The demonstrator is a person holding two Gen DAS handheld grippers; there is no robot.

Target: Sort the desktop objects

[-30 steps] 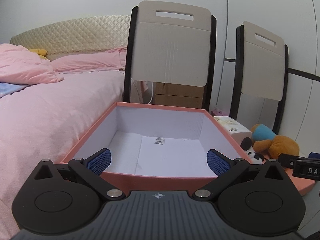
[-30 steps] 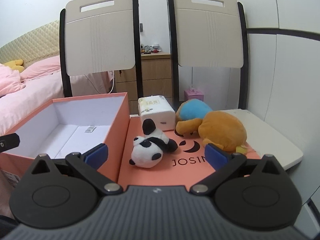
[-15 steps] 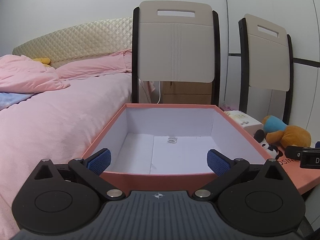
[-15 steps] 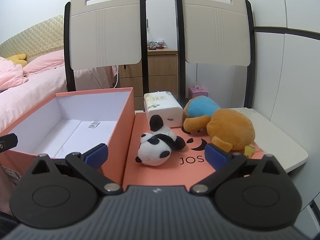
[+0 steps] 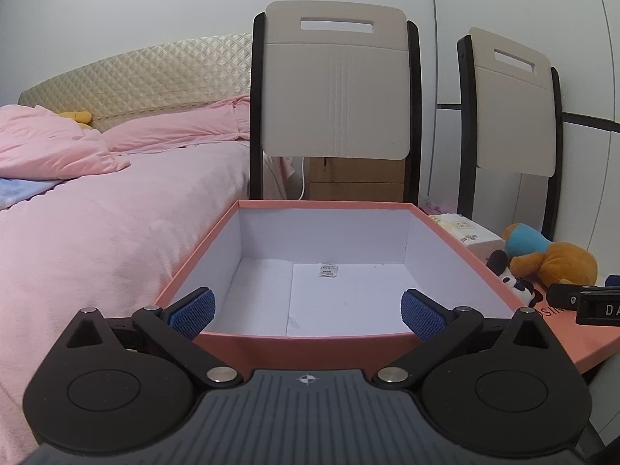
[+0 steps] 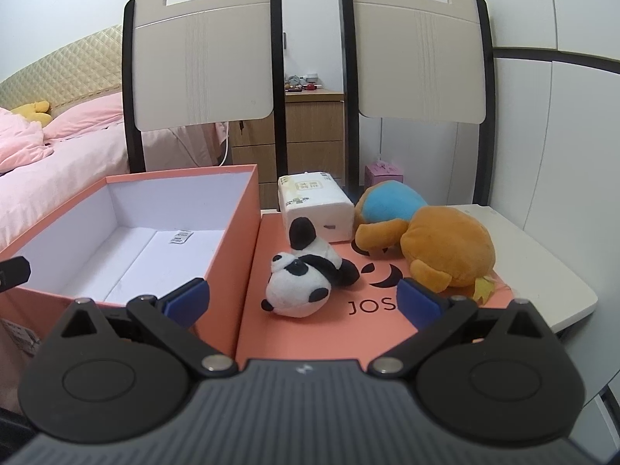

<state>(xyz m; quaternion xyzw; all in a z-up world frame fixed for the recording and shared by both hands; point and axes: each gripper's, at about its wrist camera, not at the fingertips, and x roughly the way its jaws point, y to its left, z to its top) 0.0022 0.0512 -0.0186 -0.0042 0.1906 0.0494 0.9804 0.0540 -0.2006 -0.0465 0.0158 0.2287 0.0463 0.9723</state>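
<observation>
Both grippers are spread wide with nothing in them, the left gripper [image 5: 306, 312] over the near rim of the orange box [image 6: 240, 232] and the right gripper [image 6: 302, 298] just short of the panda plush [image 6: 298, 283]. The box sits on a small white table [image 6: 542, 263] beside its flat orange lid [image 6: 310, 333]. Right of the box on the lid: one panda, one orange plush [image 6: 438, 244], one tissue pack [image 6: 314, 205]. Behind the box are two chairs [image 6: 201, 62], a wooden dresser [image 6: 314, 131], and a pink bed [image 5: 97, 224] on its left.

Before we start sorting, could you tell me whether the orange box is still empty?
Nearly empty: the box holds only a small white packet; the toys lie outside.

two chairs [image 6: 205, 58], pink bed [image 5: 97, 209], wooden dresser [image 6: 314, 135]
</observation>
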